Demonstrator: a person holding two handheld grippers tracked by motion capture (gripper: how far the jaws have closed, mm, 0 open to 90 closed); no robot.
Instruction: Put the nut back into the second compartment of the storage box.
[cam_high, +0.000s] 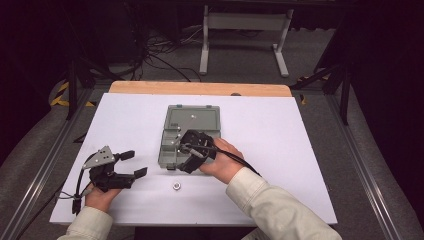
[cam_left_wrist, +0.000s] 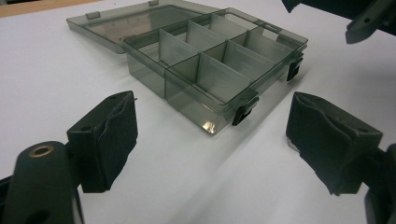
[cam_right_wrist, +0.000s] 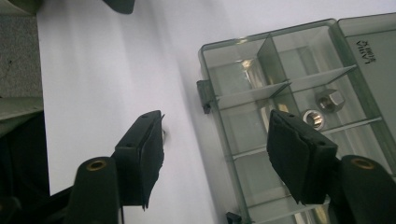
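Your left hand-held gripper sits near the counter's front-left corner, jaws spread wide with nothing between them, aimed at the smoky grey transparent plastic compartment box. If you drive it forward carelessly, a pad could shove the light box along the white counter, because nothing pins it down.

A small silver metal hex nut lies loose on the counter near the front edge, just in front of the box's front-left corner. A sleeve or a trailing cable could nudge it, and it might roll off the front edge.

The box stands at the counter's middle, its lid folded flat toward the back edge. In the right gripper view, two more silver nuts rest in one compartment.

Your right hand-held gripper hangs at the box's front-left corner, jaws about half open and empty, one jaw over the bare counter and the other over the compartments. From there, a descent could land a jaw on the box wall and tip the box, spilling the nuts. Closing too early could also catch a thin divider rather than a nut.
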